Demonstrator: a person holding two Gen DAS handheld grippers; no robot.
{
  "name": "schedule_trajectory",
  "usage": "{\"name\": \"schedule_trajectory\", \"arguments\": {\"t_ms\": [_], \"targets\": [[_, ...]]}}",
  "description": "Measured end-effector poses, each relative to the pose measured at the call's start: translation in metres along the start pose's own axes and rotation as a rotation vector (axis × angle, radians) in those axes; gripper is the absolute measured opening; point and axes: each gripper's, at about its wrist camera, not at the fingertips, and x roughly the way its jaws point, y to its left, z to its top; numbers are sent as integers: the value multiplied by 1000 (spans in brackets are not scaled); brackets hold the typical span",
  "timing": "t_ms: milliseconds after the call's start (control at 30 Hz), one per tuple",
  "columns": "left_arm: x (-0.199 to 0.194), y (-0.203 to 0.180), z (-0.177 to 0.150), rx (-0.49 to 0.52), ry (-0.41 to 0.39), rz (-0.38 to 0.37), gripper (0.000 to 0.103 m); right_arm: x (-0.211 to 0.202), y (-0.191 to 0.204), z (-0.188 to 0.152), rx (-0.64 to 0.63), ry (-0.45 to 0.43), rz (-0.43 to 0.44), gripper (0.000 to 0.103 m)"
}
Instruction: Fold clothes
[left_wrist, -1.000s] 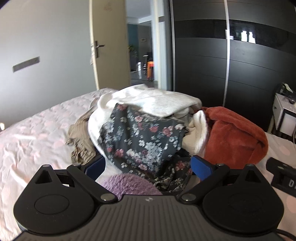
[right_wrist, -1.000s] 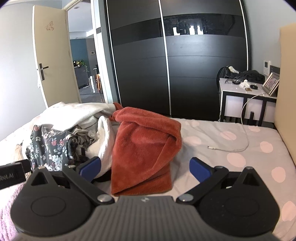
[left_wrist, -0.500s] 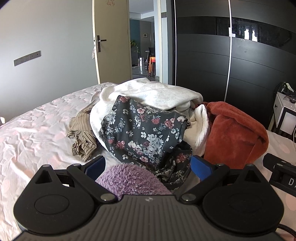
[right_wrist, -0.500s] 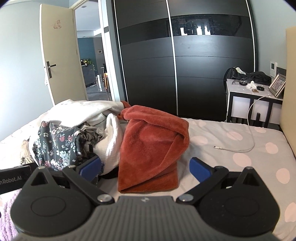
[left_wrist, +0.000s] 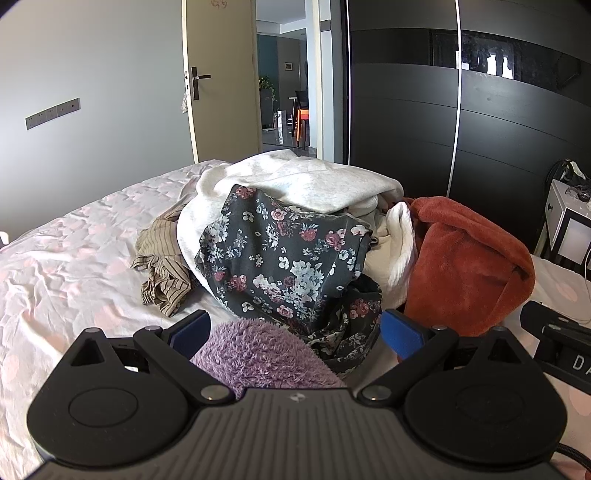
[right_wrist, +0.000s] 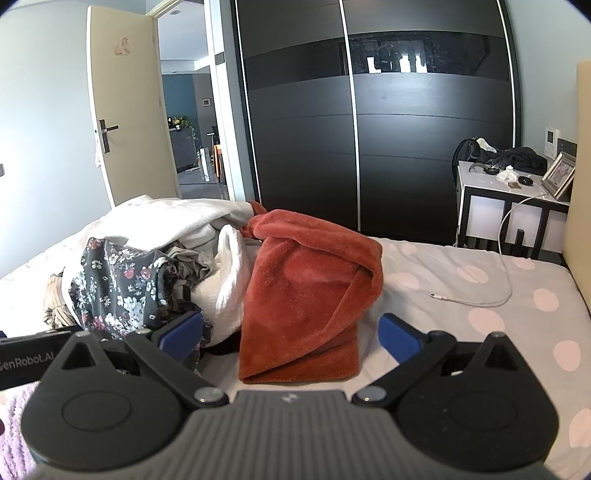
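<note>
A pile of clothes lies on the bed: a dark floral garment (left_wrist: 288, 258) (right_wrist: 118, 288), a white sweatshirt (left_wrist: 306, 184) on top, a tan striped piece (left_wrist: 162, 273) at its left, a white knit (right_wrist: 229, 280), and a rust-red fleece (left_wrist: 469, 266) (right_wrist: 310, 291) at its right. A fuzzy purple garment (left_wrist: 258, 358) sits close under my left gripper (left_wrist: 295, 330), whose fingers stand wide open above it. My right gripper (right_wrist: 291, 332) is open too, hovering in front of the red fleece with nothing held.
The bed (left_wrist: 66, 266) has a pink-dotted sheet. A white cable (right_wrist: 476, 301) lies on it at the right. A nightstand (right_wrist: 506, 210) with clutter stands by the black wardrobe (right_wrist: 369, 129). The door (left_wrist: 218, 85) is open behind the pile.
Both grippers have risen and tilted slightly, so the pile sits lower in view. More of the purple garment shows under the left gripper. Nothing was grasped.
</note>
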Motion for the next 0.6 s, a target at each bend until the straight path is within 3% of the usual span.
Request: {"name": "schedule_trajectory", "arguments": {"t_ms": [600], "targets": [[1,2,-1,2,3,10,101,-1,1,-1,-4,-7,13,102]]}}
